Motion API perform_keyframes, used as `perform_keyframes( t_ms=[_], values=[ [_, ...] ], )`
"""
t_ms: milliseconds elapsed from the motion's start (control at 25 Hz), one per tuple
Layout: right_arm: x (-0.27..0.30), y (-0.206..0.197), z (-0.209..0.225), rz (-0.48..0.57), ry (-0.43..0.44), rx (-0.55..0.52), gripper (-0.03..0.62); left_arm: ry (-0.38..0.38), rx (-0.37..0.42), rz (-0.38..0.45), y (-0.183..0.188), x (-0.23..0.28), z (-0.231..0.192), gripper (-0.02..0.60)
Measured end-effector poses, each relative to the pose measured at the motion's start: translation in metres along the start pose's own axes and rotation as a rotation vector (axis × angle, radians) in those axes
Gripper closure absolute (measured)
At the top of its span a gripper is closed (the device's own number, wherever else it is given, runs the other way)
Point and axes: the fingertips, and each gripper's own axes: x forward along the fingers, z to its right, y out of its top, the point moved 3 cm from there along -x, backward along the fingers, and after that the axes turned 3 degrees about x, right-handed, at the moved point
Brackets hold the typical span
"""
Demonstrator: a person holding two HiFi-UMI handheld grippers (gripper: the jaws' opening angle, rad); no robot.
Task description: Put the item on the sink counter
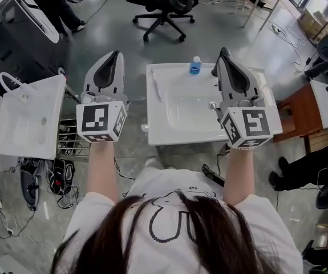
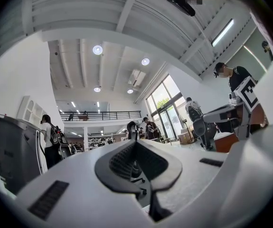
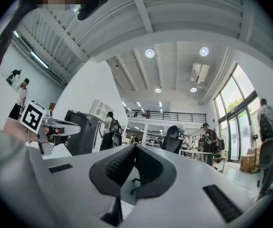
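Observation:
The white sink counter stands in front of me in the head view. A small blue bottle is upright at its far edge, and a thin white stick-like item lies along its left side. My left gripper is raised left of the counter, over the floor, jaws shut and empty. My right gripper is raised over the counter's right part, beside the faucet, also shut on nothing. In both gripper views the jaws meet at the tips and point out into the hall.
A second white sink sits to the left, with cables and gear under it. A black office chair stands beyond the counter. A wooden table is at the right. Several people stand in the hall in the gripper views.

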Motion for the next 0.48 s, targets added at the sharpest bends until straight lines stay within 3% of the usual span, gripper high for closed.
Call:
perform_keyframes(
  t_ms=[480],
  values=[
    [-0.018, 0.001, 0.014, 0.002, -0.037, -0.014, 0.566, 0.024, -0.002, -0.004, 0.0, -0.012, -0.008, 0.572]
  ],
)
